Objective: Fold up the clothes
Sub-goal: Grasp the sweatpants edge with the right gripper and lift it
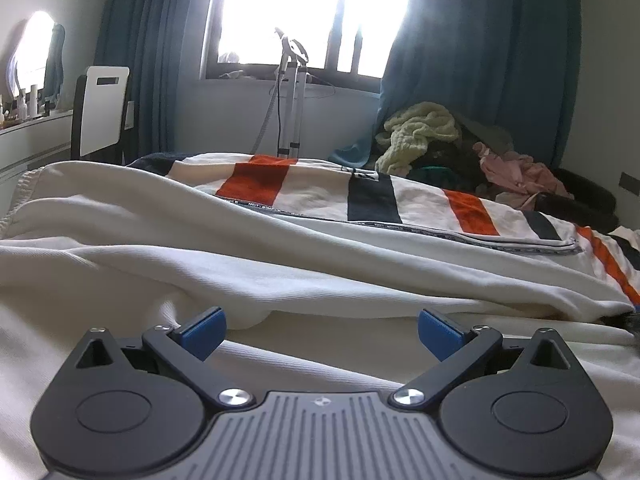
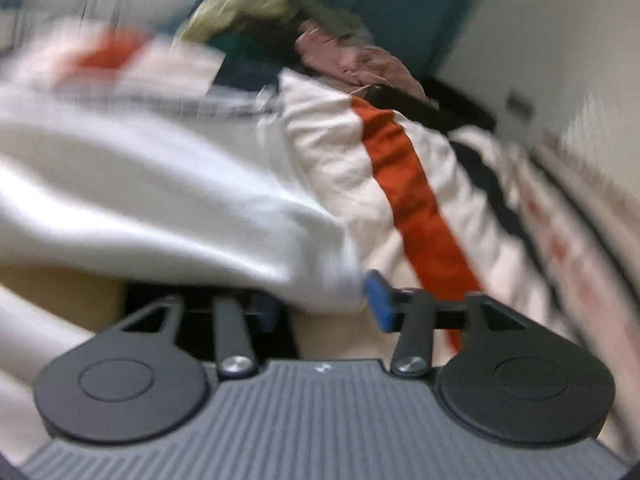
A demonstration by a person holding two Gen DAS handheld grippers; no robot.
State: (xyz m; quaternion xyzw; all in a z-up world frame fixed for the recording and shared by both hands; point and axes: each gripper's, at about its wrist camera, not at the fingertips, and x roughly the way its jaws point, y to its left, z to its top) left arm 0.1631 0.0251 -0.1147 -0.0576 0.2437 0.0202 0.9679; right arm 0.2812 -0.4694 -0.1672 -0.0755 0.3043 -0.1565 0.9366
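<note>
A cream white garment (image 1: pixel 168 248) lies spread and creased on the bed. My left gripper (image 1: pixel 320 334) is open, low over the garment, with a fold of the cloth just ahead of its blue pads (image 1: pixel 204 332). In the blurred right wrist view my right gripper (image 2: pixel 320 300) has a corner of the white garment (image 2: pixel 160 200) between its jaws; the right blue pad (image 2: pixel 378 300) touches the cloth, and the left pad is hidden under it.
A striped blanket (image 1: pixel 372 196) in cream, orange and navy covers the bed and shows in the right wrist view (image 2: pixel 404 184). A heap of clothes (image 1: pixel 460 148) lies at the far right. A garment steamer stand (image 1: pixel 290 100), chair (image 1: pixel 102 108) and dresser (image 1: pixel 28 136) stand beyond.
</note>
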